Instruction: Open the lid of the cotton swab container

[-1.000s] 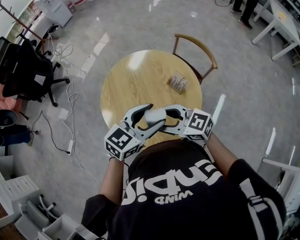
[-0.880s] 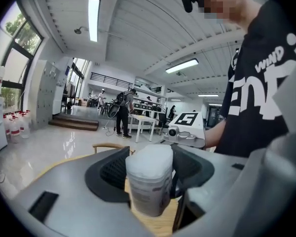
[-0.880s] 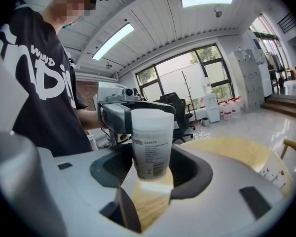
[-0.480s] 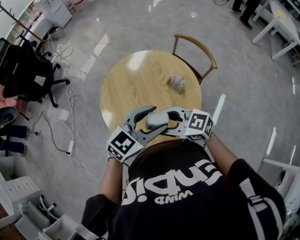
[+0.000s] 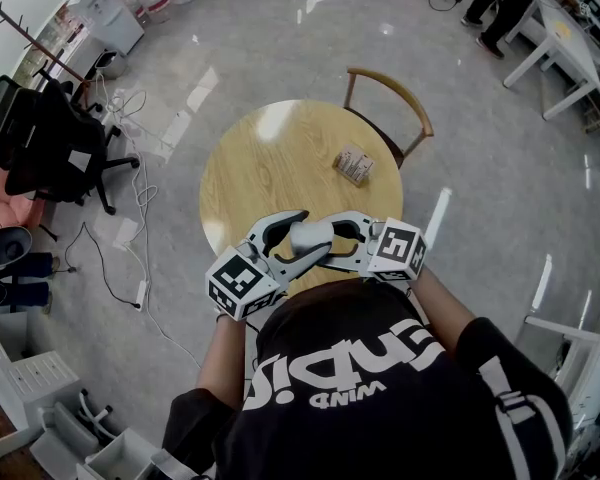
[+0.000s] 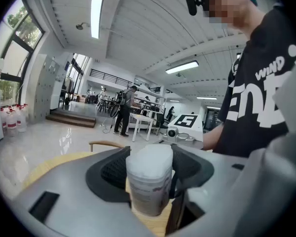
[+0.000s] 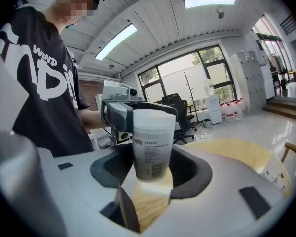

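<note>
Our left gripper (image 6: 149, 174) clamps the lid end of the cotton swab container (image 5: 310, 234), and our right gripper (image 7: 152, 172) clamps its body. We hold it upright over the near edge of the round table (image 5: 270, 168).

Head camera sat high, staring steeply down over the person (image 5: 360, 378) onto the table (image 5: 280, 168). Both gripper cameras rode low, close behind their jaws, nearly level, facing each other across the container (image 6: 149, 179), which all three views shared.
</note>
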Available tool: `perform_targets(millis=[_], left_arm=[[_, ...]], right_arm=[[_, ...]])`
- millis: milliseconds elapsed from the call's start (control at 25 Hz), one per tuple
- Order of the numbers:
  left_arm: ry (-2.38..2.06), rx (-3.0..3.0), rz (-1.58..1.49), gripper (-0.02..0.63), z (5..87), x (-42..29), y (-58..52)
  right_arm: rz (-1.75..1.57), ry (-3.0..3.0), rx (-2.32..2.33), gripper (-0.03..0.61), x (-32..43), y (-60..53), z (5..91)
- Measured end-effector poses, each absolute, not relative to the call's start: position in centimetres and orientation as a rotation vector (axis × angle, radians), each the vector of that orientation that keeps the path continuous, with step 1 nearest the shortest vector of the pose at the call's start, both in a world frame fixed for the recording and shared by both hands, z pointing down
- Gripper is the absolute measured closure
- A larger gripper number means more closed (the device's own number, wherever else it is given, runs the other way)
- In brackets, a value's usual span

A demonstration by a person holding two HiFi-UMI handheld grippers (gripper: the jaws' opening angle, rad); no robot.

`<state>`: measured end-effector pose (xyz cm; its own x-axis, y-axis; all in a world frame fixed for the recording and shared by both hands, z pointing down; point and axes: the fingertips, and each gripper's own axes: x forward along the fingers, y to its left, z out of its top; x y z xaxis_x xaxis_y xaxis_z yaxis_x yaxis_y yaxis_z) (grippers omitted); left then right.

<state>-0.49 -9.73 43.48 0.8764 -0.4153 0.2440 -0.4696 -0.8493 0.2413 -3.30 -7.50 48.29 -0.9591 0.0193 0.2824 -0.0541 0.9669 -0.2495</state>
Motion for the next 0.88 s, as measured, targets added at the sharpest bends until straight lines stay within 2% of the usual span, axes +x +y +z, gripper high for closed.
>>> perform_targets(millis=[400, 600, 880], left_arm=[[-0.598, 2.652, 0.251, 0.342, 43.53, -0.32, -9.75], [-0.572, 2.531, 0.161, 0.345, 43.51, -0.46, -10.09], [-0.545, 2.471, 0.135, 0.345, 43.61, -0.63, -10.12]], right_arm=[[0.393, -2.836, 0.003, 0.360, -2.85, -7.25, 48.06], [0.223, -2.790, 0.026, 0.362, -2.83, -7.23, 48.80], [0.193, -2.777, 0.019, 0.362, -2.87, -7.13, 48.98]])
